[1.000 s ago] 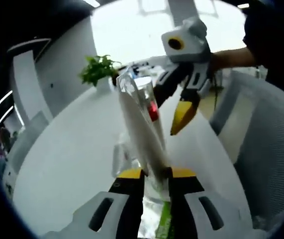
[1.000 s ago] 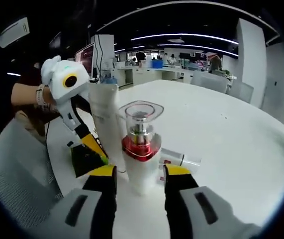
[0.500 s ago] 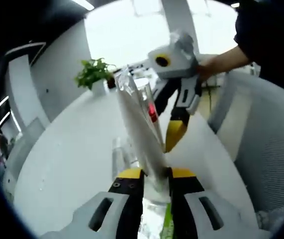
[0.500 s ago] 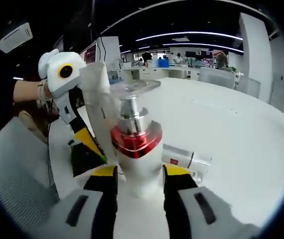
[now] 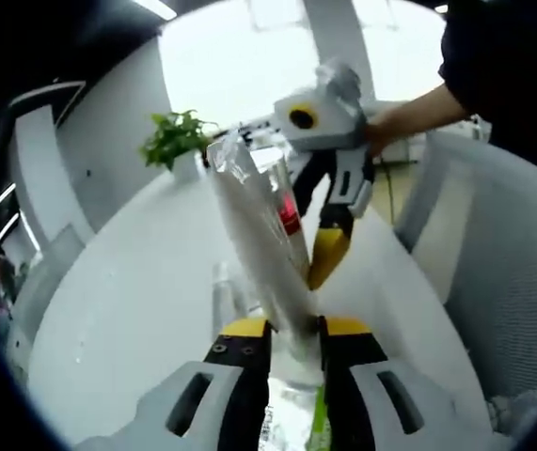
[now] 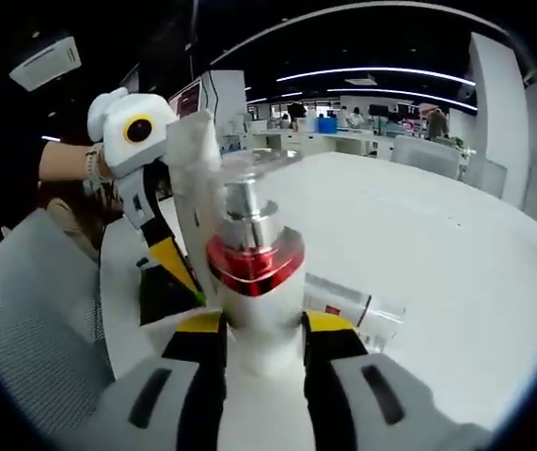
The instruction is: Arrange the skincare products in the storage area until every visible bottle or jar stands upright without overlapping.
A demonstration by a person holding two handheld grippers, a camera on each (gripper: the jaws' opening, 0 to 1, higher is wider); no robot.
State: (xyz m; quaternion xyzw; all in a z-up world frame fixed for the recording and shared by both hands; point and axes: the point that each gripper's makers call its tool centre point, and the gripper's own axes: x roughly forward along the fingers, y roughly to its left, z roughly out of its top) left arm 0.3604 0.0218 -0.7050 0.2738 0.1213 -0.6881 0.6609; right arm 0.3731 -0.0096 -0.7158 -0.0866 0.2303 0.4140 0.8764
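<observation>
A white squeeze tube (image 5: 254,235) stands up between the jaws of my left gripper (image 5: 294,329), which is shut on its lower end. Just behind it is a white pump bottle (image 6: 254,282) with a red collar (image 5: 290,221) and a clear cap. My right gripper (image 6: 263,324) is shut on that bottle's body, upright on the white table (image 6: 437,244). In the right gripper view the tube (image 6: 197,188) leans beside the bottle, with the left gripper (image 6: 179,268) under it. The right gripper (image 5: 323,256) reaches in from the upper right. A small clear bottle (image 6: 353,305) lies on its side.
A grey mesh chair (image 5: 494,272) stands close to the table edge beside both grippers, with the chair (image 6: 33,319) at the left of the right gripper view. A potted plant (image 5: 176,139) sits at the table's far side. A person's arm (image 5: 418,103) holds the right gripper.
My right gripper's jaws have closed in onto the pump bottle, which now sits deeper between them. The left gripper still holds the tube, tilted slightly more to the left.
</observation>
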